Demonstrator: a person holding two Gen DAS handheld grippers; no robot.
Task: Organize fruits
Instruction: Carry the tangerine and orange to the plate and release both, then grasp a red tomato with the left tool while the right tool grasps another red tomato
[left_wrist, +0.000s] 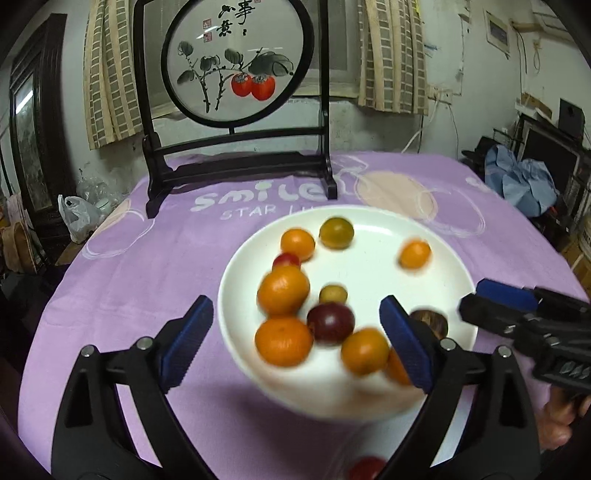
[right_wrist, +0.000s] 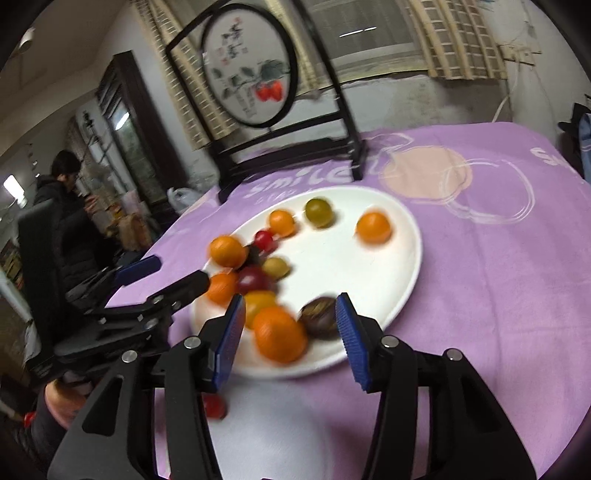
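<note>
Two empty grippers hang over a white plate (left_wrist: 369, 236) of small fruits on a purple cloth (left_wrist: 147, 266).

Left to right: the left gripper (left_wrist: 295, 341) stands wide open, holding nothing, its right pad hiding part of an orange fruit (left_wrist: 397, 367); the plate's near rim is blurred. A red fruit (left_wrist: 367, 468), cut off at the bottom edge, perhaps a cherry tomato, lies off the plate. The right gripper (right_wrist: 291, 341) is partly open, empty, over a brown fruit (right_wrist: 319, 317). The cloth reads "smile" (left_wrist: 255, 197); "STAR" below.
</note>
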